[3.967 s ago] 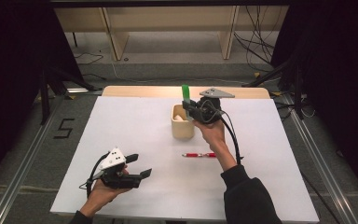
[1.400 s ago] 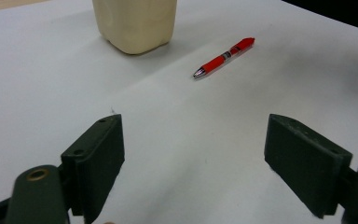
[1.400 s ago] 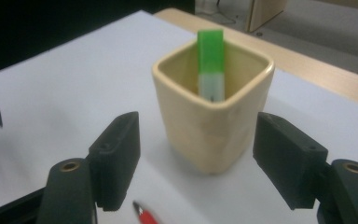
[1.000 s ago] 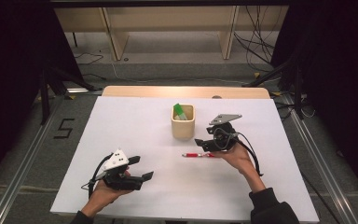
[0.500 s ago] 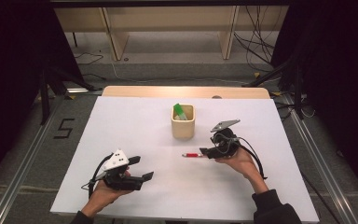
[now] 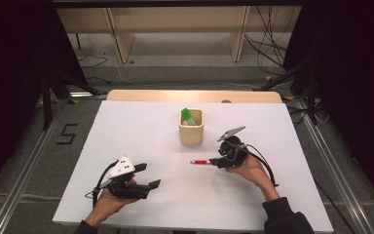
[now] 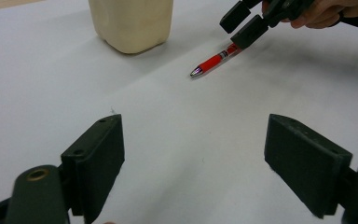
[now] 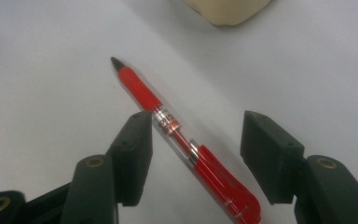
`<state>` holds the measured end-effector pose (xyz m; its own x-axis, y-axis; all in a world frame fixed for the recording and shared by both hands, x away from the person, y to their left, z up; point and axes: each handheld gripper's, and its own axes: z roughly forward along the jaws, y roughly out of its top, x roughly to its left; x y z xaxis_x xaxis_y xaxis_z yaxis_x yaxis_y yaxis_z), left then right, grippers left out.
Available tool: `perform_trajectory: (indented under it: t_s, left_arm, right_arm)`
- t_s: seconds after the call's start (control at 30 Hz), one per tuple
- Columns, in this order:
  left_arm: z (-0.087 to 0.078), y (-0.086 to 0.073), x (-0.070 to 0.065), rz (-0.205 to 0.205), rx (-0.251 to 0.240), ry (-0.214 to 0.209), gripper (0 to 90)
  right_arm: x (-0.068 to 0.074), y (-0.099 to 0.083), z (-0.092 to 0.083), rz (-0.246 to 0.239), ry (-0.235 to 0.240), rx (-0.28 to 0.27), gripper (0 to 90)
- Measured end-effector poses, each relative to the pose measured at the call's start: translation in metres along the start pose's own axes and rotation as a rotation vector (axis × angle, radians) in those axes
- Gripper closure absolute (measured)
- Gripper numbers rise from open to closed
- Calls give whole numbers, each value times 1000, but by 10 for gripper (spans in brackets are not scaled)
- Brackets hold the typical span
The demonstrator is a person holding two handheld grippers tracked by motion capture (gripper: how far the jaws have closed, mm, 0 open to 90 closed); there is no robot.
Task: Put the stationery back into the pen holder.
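Note:
A red pen (image 6: 200, 161) (image 7: 214, 59) (image 8: 182, 139) lies flat on the white table (image 6: 141, 131), in front of a beige cup (image 6: 191, 132) (image 7: 130, 23) (image 8: 228, 9) that holds a green marker (image 6: 188, 116). My right gripper (image 6: 213, 162) (image 7: 242, 25) (image 8: 198, 123) is lowered over the pen's rear half. Its jaws have just been closing with the pen between them. The left pad sits against the barrel and the right pad stands clear of it, so the gripper is still open. My left gripper (image 6: 150, 175) (image 7: 193, 140) rests open near the front left, with nothing between its jaws.
A wooden strip (image 6: 195, 95) runs along the table's far edge, with shelving legs and cables on the floor behind it. Metal rails (image 6: 24, 170) flank the table on both sides. The cup stands a short way behind the pen.
The right gripper held the green marker over the cup, and the marker now stands in it. In the last second the gripper came down over the red pen and its jaws narrowed. The left gripper kept still.

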<state>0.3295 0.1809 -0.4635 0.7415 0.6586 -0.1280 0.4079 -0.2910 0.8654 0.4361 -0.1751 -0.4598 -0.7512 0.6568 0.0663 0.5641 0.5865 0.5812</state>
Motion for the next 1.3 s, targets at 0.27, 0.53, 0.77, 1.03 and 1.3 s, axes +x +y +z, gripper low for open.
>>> perform_trajectory:
  t_s: [0.27, 0.53, 0.77, 1.03, 1.3]
  left_arm:
    - [0, 0, 0, 0, -1, -1, 198]
    - [0, 0, 0, 2, 0, -2, 198]
    - [0, 0, 0, 2, 1, -3, 198]
    - [0, 0, -1, 2, 1, -4, 198]
    - [0, 0, -1, 4, 5, -6, 198]
  right_arm:
    - [-2, -3, 3, 1, 3, 37, 484]
    - [-2, -3, 3, -3, 3, 47, 509]
    - [-4, -4, -1, 1, 5, 32, 620]
    - [-10, -5, -6, 26, -29, 15, 829]
    - [-21, -12, -6, 70, -73, 31, 900]
